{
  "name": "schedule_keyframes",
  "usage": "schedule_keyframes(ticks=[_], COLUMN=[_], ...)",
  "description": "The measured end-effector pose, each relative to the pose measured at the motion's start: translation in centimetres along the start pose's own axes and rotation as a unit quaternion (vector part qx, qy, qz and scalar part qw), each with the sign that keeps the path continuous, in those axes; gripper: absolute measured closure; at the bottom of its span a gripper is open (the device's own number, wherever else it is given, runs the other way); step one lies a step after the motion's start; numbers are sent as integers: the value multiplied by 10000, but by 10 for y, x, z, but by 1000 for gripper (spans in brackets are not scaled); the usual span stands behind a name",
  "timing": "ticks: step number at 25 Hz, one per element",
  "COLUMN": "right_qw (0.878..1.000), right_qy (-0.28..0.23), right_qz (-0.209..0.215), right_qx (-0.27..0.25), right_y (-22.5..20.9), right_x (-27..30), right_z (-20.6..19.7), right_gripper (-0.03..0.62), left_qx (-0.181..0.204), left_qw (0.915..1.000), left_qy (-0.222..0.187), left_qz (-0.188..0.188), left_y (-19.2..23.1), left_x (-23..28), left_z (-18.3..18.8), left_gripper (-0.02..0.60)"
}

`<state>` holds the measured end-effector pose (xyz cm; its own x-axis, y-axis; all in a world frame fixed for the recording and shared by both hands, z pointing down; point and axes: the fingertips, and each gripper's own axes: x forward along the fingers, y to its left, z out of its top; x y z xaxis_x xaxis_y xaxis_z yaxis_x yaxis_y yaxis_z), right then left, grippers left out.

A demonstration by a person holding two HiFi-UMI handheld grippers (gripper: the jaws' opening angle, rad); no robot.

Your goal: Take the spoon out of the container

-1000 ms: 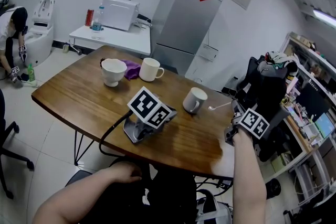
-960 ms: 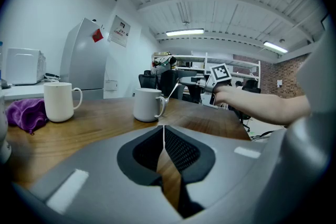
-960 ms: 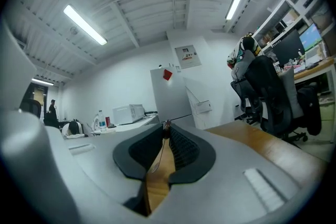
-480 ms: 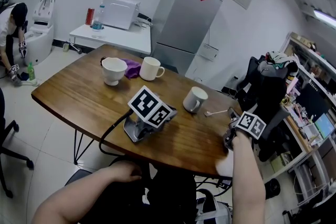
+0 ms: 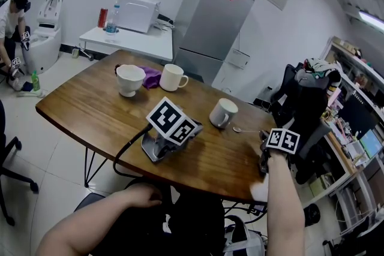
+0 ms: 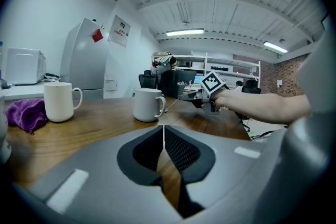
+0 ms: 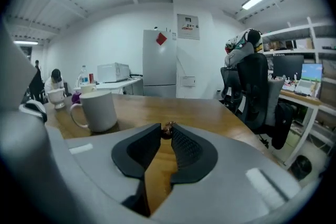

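Office-like room with white walls and a pale tiled floor. Tall grey fridge point(image 5: 210, 21) against the back wall, and a low white side table point(image 5: 129, 44) just left of it. Shelving point(image 5: 360, 99) along the right. Black chair point(image 5: 303, 105) draped with dark gear close to the far right end of the main table. Person point(image 5: 12, 27) bent low at the far left, beside a white fixture. In the middle, a brown wooden table point(image 5: 90, 111) with rounded corners.

Right forearm point(image 5: 282, 207) bare, stretched up from the bottom edge to the right gripper point(image 5: 262, 139) at the table's right end, marker cube on top. Jaws opening, with the handle end of the spoon point(image 5: 240, 129) between their tips and no firm clamp visible. Left arm bent across the bottom of the head view, left hand point(image 5: 143, 195) low by the body and off the tool. Left gripper point(image 6: 164, 131) lying on the table's near side, black cable trailing over the edge, jaws closed together on nothing.

Two grippers. Three white cups:
- a footed cup point(image 5: 130, 80) on the far side
- a mug point(image 5: 172, 78) next to it
- a nearer mug point(image 5: 223, 113)

One purple cloth point(image 5: 150, 77) between the far pair. One spoon, out of every cup, flat on the wood just right of the nearer mug, bowl end toward it.
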<state>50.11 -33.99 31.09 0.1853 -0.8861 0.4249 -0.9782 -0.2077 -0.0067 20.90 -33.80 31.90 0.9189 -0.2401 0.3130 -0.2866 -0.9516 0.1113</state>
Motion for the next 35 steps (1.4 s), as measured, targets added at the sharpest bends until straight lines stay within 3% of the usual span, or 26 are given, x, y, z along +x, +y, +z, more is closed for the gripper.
schedule_keyframes(ticks=[6,16,29,35], right_qw=[9979,9957,9971,9966], right_qy=[423,613,129,-529], right_qz=[33,-60,110,587], right_qx=[-484,-697,-738,-218], right_y=[3,1,16,38], right_x=[5,9,-2,-22], right_z=[-15,-23,-13,-1], right_gripper=[524,494,524,577], left_qx=[2,-4,1,-4], left_qw=[10000,10000,10000,10000], left_qy=[-4,1,-2,0], left_qz=[-1,-3,-5,-4], left_y=[-1,0,0,0], left_x=[0,0,1,0], left_z=[-1,0,1,0], left_gripper=[569,569,569,569])
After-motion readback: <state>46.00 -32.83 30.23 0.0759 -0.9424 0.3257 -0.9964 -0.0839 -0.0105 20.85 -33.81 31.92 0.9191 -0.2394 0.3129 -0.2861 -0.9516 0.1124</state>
